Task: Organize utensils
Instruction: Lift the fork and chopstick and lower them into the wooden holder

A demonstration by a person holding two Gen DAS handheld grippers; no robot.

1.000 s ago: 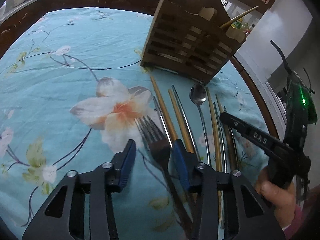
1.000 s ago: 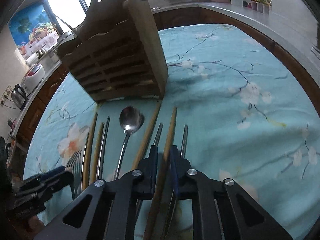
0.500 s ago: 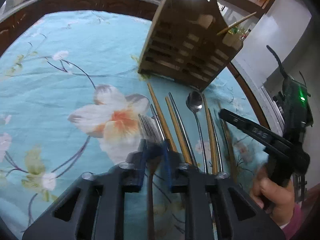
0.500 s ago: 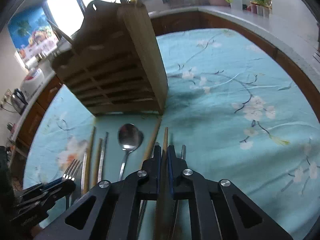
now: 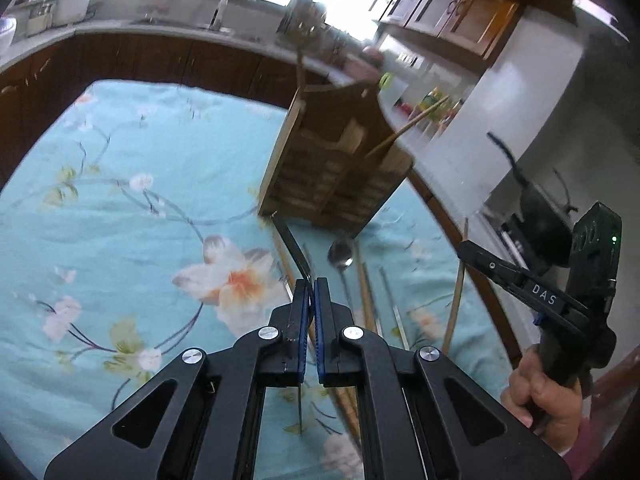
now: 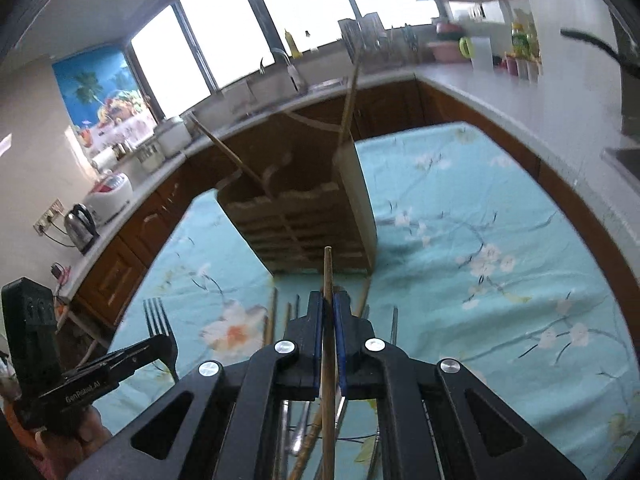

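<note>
My left gripper [image 5: 311, 286] is shut on a metal fork [image 5: 292, 244], which is lifted off the teal floral tablecloth [image 5: 132, 216]. The right wrist view shows that fork [image 6: 158, 320] with its tines up, sticking out of the left gripper [image 6: 160, 349]. My right gripper [image 6: 328, 300] is shut on a wooden chopstick [image 6: 327, 268], also held above the cloth. In the left wrist view the chopstick [image 5: 456, 296] hangs below the right gripper [image 5: 464, 246]. The slatted wooden utensil holder [image 5: 336, 176] [image 6: 304, 232] stands just beyond both. A spoon [image 5: 340, 256] and several chopsticks [image 5: 366, 288] lie in front of it.
A chopstick [image 5: 408, 128] leans out of the holder. A dark wooden counter [image 6: 400, 100] curves around the table, with a kettle [image 6: 82, 226] and a rice cooker [image 6: 112, 192] at the left. A person's hand [image 5: 540, 392] grips the right tool.
The left jaws closed on the fork. Both grippers then rose, lifting the fork and the chopstick off the cloth, and tilted up so the holder and counter fill more of each view.
</note>
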